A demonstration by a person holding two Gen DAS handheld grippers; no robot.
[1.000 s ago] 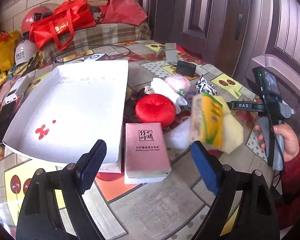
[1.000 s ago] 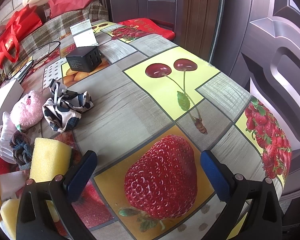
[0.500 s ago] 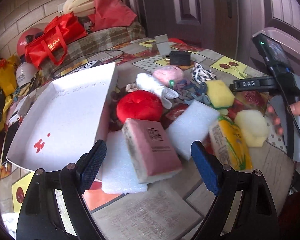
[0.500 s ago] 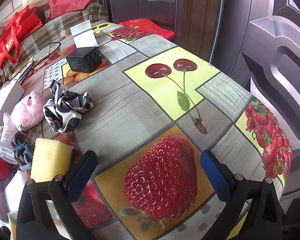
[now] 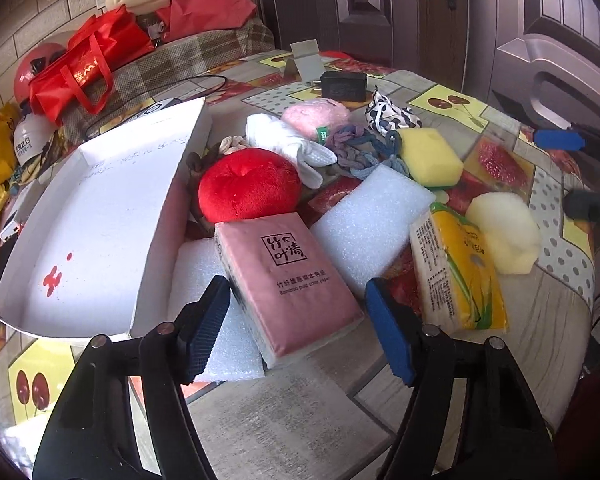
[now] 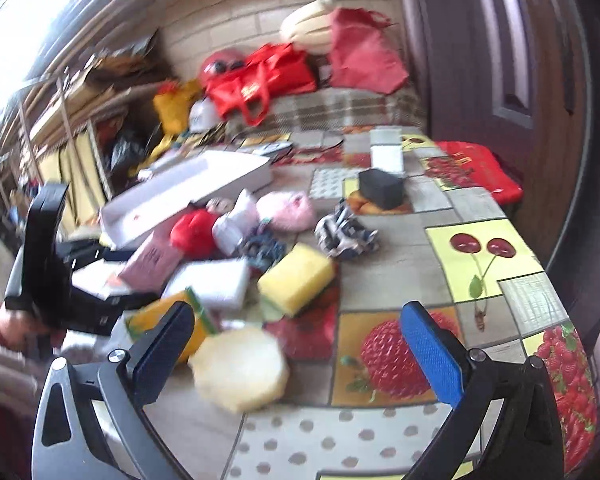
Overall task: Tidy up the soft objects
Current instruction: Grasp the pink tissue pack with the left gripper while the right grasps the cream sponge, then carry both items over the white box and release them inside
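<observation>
The pink tissue pack (image 5: 290,280) is seen at the centre of the left wrist view, tilted, its near end propped on a white foam sheet (image 5: 216,320) and lying between the blue pads of the left gripper (image 5: 296,320). The jaws have just been closing around the pack; the left pad appears to meet its edge, while a narrow gap is seen at the right pad, so no firm grip is shown. At 12 o'clock from the pack a red plush cushion (image 5: 248,188) rests; at 2 o'clock a second white foam block (image 5: 370,220) is laid, and at 3 o'clock a yellow tissue pack (image 5: 456,268) lies beside a pale round sponge (image 5: 504,236). Farther off, at 1 o'clock, a yellow sponge (image 5: 430,156), a white glove (image 5: 296,144) and a pink plush toy (image 5: 316,118) are gathered. At 10 o'clock an open white box (image 5: 100,216) is set on the fruit-patterned table (image 5: 280,420). The right gripper (image 6: 296,344) is held wide with nothing between its pads, above the pale round sponge; this view is blurred.
</observation>
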